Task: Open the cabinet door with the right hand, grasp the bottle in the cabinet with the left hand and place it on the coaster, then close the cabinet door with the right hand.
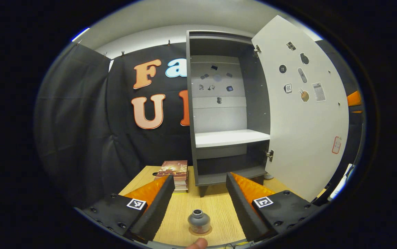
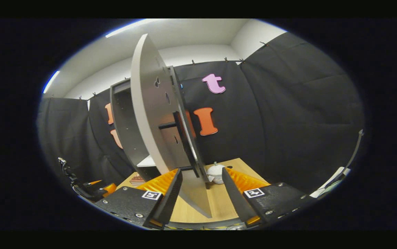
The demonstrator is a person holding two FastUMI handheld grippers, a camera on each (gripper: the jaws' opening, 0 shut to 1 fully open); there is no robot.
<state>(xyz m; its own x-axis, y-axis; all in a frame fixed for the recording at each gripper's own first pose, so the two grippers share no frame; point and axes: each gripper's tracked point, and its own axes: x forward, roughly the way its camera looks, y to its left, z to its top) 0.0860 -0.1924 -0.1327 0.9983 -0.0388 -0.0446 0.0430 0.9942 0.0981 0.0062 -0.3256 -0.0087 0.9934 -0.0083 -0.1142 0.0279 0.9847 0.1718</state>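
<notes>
Left gripper view: left gripper, jaws spread, empty; bottle stands upright on the coaster between and below the fingers. Right gripper view: right gripper, jaws spread, straddles the open cabinet door edge; closing likely falls to it.

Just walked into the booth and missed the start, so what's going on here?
A person is working a tabletop cabinet with a gripper in each hand. Its door stands wide open. The bottle stands on the coaster on the wooden table, between the fingers of the open left gripper, which do not touch it. The right gripper, open, straddles the door's edge near its handle. Only closing the door appears left.
</notes>
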